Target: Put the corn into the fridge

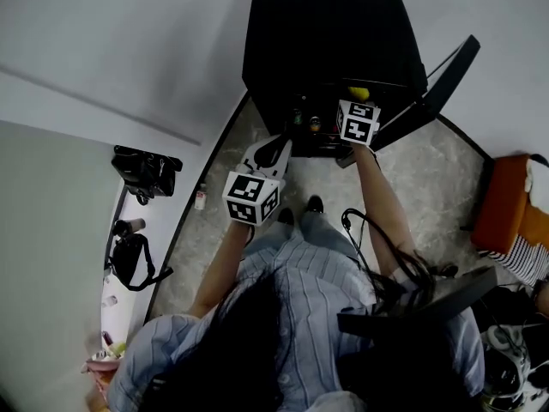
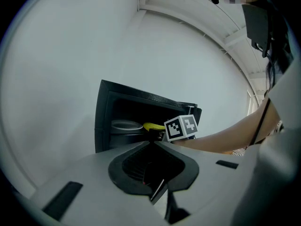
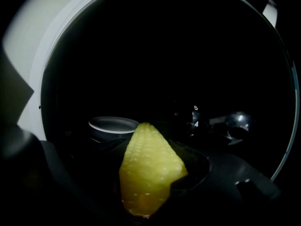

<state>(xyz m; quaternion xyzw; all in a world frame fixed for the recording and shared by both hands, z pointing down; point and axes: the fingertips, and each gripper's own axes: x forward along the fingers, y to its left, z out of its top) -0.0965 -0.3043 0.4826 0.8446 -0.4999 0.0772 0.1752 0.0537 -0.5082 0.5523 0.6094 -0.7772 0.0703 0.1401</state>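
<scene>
Right tool clenched on a yellow cob of corn, pointed tip forward, reaching into the open front of a small black fridge. Corn already within the dark fridge compartment, gripped by its thick end; resting on a shelf or not, impossible to tell. Farther back and to the left of the corn, a round dark bowl with a pale grey rim. To the right of the corn, a small black dial with white numerals 4 and 5.

Left tool with white jaws pressed together on nothing, held outside the fridge and aimed toward its opening. From the left gripper view, corn just beside the bowl inside the fridge, with the right tool's black-and-white marker cube right behind it.

Black fridge door swung wide open on the right side. Fridge standing on a grey marbled floor, close to a white wall. Person in a blue striped shirt, both bare forearms stretched forward. Off to the left, a black camera on a white bench.
</scene>
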